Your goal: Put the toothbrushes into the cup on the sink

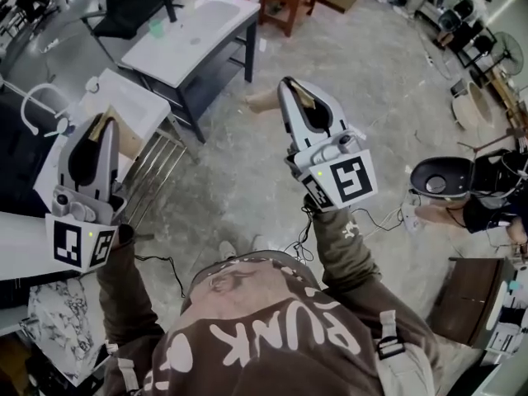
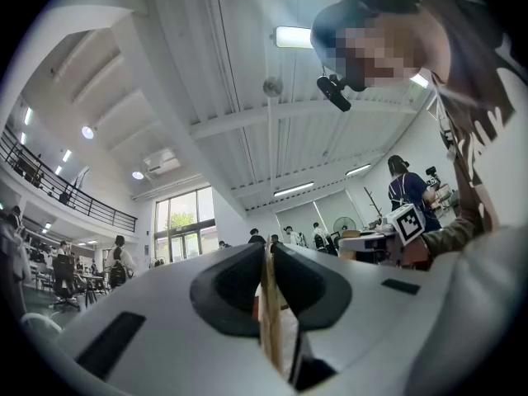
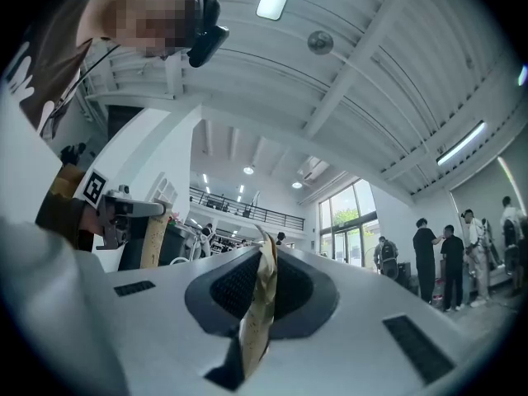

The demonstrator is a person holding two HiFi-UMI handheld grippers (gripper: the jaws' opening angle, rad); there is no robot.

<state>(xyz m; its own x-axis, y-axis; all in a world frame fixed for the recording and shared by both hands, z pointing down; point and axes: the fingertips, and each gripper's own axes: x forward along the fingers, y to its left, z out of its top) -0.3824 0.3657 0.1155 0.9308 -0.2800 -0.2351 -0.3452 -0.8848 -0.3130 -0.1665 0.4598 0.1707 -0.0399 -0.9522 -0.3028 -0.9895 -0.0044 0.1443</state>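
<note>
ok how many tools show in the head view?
2. The left tool is raised at the left of the view. The right tool is raised near centre, above the concrete floor. Both are shut and empty. No others seem hidden.

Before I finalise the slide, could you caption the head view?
Left gripper and right gripper held up, both shut and empty, short of the sink with its green cup.

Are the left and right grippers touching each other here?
Apart. The head view shows the left gripper and right gripper held up separately, with concrete floor visible between them.
</note>
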